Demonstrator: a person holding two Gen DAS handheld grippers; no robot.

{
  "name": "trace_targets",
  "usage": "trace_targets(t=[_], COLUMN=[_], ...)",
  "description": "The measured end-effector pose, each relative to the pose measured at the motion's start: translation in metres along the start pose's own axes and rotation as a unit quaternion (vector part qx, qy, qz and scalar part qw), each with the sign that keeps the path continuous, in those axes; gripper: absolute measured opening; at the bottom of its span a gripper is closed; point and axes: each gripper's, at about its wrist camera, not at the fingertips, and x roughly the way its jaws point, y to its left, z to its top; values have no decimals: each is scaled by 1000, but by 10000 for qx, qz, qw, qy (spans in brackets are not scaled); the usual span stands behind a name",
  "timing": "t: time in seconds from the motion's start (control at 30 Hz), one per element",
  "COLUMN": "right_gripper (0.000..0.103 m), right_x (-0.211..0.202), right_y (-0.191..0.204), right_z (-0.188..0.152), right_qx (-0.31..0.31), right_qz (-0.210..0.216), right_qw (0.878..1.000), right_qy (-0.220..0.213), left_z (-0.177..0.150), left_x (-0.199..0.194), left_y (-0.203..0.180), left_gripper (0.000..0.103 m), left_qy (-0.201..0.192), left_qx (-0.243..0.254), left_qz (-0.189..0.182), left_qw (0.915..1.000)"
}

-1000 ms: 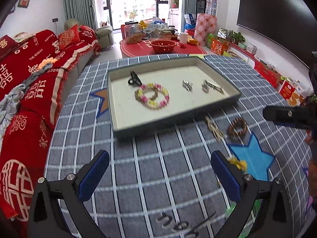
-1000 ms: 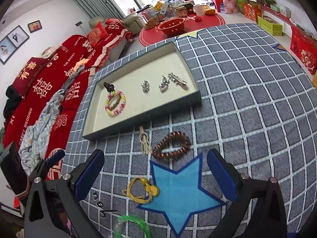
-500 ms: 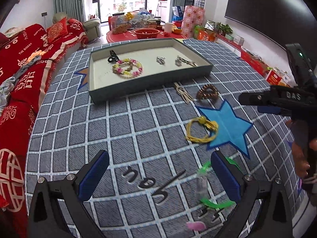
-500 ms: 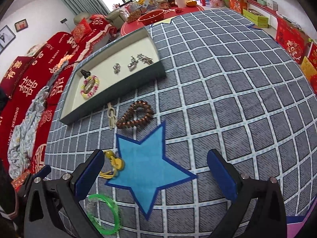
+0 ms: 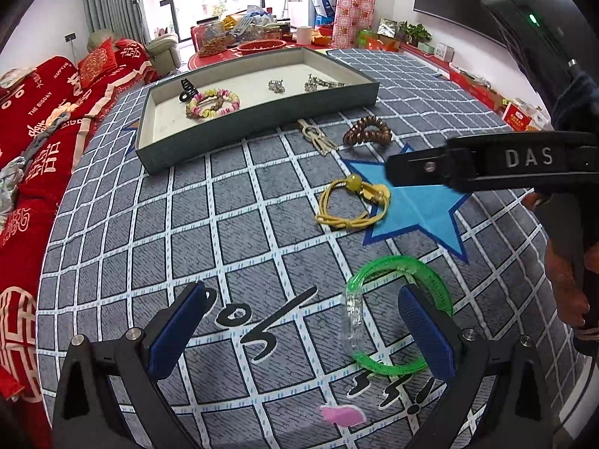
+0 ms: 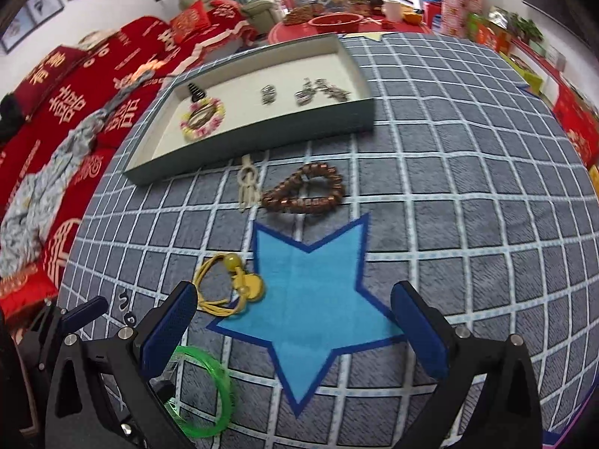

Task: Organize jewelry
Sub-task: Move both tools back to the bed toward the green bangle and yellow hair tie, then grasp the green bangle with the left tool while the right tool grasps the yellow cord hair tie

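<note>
The left gripper [image 5: 299, 321] is released, jaws spread wide above the near edge of the grid-patterned cloth [image 5: 149, 232]. A green bangle [image 5: 397, 314] lies flat on the cloth, overlapped in view by the gripper's right finger. The right gripper [image 6: 295, 321] is likewise released, empty, over the blue star [image 6: 314, 299]. A yellow cord bracelet [image 5: 352, 202] rests at the star's left edge. Farther out, a brown bead bracelet [image 6: 307, 191] and a cream tassel [image 6: 247, 187] lie just before the tray [image 5: 258, 112]. Inside the tray: a pastel bead bracelet [image 5: 213, 103], a black clip [image 5: 187, 89] and silver pieces [image 5: 314, 83]
</note>
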Motion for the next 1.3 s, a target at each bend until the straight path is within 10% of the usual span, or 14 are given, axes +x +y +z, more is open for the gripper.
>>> trace_targets(t=[0.37,0.67,1.0,1.17,1.3], right_gripper=[71,66,25,25,25], right_x=[24,26,23,22,15], right_y=[36,46,55,53,43], right_z=[-2,-3,-3,-3,-1], right_qx=[-899,-1283,-1450,-1335,-1048], right_qz=[-369,-634,-628,-625,-502], right_qw=[9949,9892,9867,9885,9930], right_qy=[263,331,387,324,234], left_z=[-8,-7,-8,-7,-6], left_x=[6,5,5,4,3], left_y=[-7,-16,-21,-23,-19], left_gripper=[99,82,67,25,23], left_qy=[95,110,76,44,52], left_qx=[52,199,295,383,276], left_qz=[-8,-137,-222,-310,-498], left_qw=[9999,9996,9993,9988,9984])
